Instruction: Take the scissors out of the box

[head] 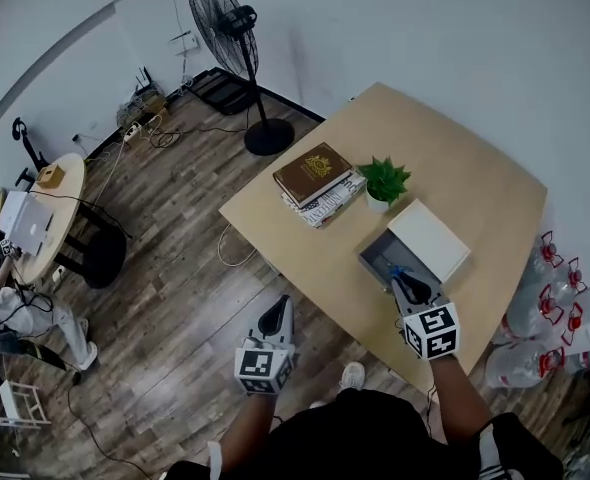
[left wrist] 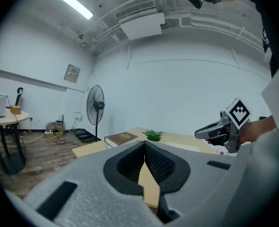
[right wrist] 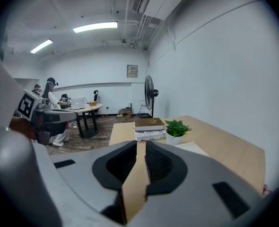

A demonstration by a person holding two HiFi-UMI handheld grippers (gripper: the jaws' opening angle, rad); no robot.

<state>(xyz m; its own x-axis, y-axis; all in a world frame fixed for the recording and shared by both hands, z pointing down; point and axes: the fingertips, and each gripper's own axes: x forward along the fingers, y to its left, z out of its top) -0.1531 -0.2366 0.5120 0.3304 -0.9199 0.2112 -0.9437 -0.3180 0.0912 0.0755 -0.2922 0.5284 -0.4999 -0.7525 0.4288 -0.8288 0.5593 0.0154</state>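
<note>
An open grey box point(head: 373, 257) sits near the front edge of the wooden table point(head: 475, 168), its white lid point(head: 430, 238) resting across its far right side. Something blue point(head: 395, 271) shows inside the box; I cannot make out its shape. My right gripper point(head: 407, 286) hangs over the box's near end, jaws a narrow slit apart point(right wrist: 141, 145) with nothing between them. My left gripper point(head: 275, 318) is held over the floor to the left of the table, its fingertips meeting point(left wrist: 144, 145) and empty. Each gripper view also catches the other gripper point(left wrist: 215, 131) point(right wrist: 45, 115).
A stack of books point(head: 315, 176) and a small potted plant point(head: 385, 180) stand behind the box. A pedestal fan point(head: 230, 28) stands on the floor beyond the table. Water bottles point(head: 535, 313) crowd the table's right side. A round table point(head: 50, 208) with a laptop is far left.
</note>
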